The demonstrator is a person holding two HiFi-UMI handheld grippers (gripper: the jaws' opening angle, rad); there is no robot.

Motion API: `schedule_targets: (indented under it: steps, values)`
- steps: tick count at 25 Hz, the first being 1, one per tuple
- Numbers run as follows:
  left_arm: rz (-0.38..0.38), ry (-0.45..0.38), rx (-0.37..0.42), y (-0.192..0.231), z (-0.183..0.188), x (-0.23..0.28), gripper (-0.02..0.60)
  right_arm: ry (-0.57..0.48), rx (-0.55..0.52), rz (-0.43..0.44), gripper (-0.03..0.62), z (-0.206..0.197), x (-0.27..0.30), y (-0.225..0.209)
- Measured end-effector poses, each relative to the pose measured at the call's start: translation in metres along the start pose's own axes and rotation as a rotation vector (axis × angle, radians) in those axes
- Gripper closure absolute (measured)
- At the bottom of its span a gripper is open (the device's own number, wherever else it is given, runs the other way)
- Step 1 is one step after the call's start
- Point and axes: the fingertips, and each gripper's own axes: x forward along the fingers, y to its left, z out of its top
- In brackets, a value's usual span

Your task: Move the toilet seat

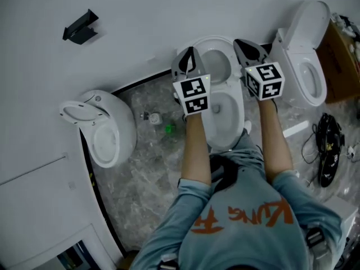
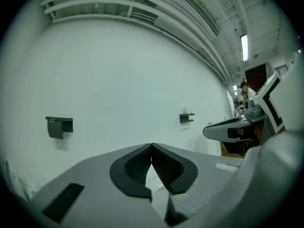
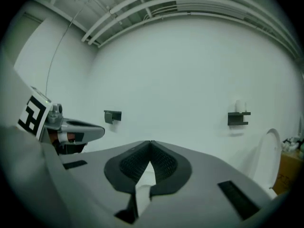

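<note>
3 white toilets stand along the far wall on a grey marbled floor (image 1: 140, 167). The left toilet (image 1: 100, 129) is well apart from the other 2. The middle toilet (image 1: 225, 114) is straight ahead of the person (image 1: 242, 218), and the right toilet (image 1: 304, 55) is just beside it.

The toilet seat (image 1: 216, 61) belongs to the middle toilet. It appears tipped up at the far end against the wall, though from above I cannot tell seat from lid. It lies between the 2 grippers.

The left gripper (image 1: 189, 52) is at the seat's left edge. In the left gripper view its 2 jaws meet at the tips with nothing between them. The right gripper (image 1: 241, 44) is at the seat's right edge. Its 2 jaws are also pressed together and empty, as the right gripper view shows. Both point at the bare white wall, and neither clearly touches the seat. Each carries 1 marker cube.

2 dark wall brackets (image 3: 112, 115) (image 3: 238, 118) hang on the far wall. A bundle of black cables (image 1: 328, 151) lies on the floor near the right, and 1 cardboard box (image 1: 340, 61) sits at the far right. 1 small green object (image 1: 169, 129) lies on the floor between the left and middle toilets.
</note>
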Motion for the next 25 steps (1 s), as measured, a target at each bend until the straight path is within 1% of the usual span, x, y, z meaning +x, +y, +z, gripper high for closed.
schedule_targets:
  steps: [3,5,8,11,15,20,25]
  values:
    - [0.021,-0.039,-0.097,0.005,0.007,-0.026,0.578,-0.049,0.048,-0.018,0.595,0.012,-0.019,0.008]
    - [0.014,-0.062,-0.125,0.002,0.012,-0.037,0.578,-0.047,0.059,-0.036,0.595,0.014,-0.03,0.009]
    - [-0.016,-0.086,-0.123,-0.006,0.019,-0.049,0.58,-0.034,0.051,-0.062,0.595,0.012,-0.043,0.007]
    - [-0.028,-0.091,-0.114,-0.012,0.022,-0.057,0.58,-0.031,0.043,-0.078,0.595,0.011,-0.051,0.005]
    - [-0.041,-0.087,-0.094,-0.018,0.021,-0.063,0.58,-0.03,0.025,-0.07,0.595,0.011,-0.055,0.013]
    - [-0.038,-0.078,-0.102,-0.018,0.014,-0.064,0.58,-0.025,-0.008,-0.052,0.595,0.012,-0.058,0.02]
    - [-0.054,-0.064,-0.106,-0.024,0.006,-0.063,0.58,-0.023,-0.021,-0.053,0.595,0.009,-0.064,0.02]
